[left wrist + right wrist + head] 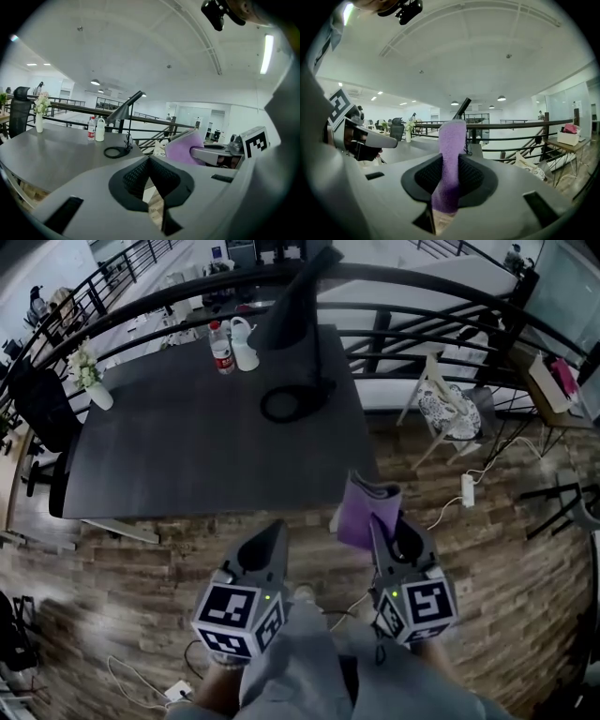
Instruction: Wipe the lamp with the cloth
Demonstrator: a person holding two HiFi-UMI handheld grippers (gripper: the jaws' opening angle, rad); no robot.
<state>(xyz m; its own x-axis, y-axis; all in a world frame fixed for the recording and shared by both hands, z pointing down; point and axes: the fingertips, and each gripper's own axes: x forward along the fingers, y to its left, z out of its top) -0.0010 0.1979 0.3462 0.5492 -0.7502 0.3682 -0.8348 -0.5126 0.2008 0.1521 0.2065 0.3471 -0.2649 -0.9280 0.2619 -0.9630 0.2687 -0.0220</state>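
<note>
Judging from how things lie, the wiping has not begun: only the pick-up is done. The right gripper (392, 531) is clamped on the purple cloth (361, 519), which stands up out of its jaws at lower centre of the head view, over the wood floor and short of the surface (187, 437). The left gripper (275, 532) has its jaws together on nothing. The black lamp (292, 320) stands at the top centre of the frame, near the far right corner of the surface, well apart from both grippers. What is left is to carry the cloth over and rub the lamp. The near part of the surface is bare, giving open room, but a bottle (222, 351) and a white jug (246, 346) stand just left of the lamp, a railing (422, 287) runs close behind, and the right edge is near.
</note>
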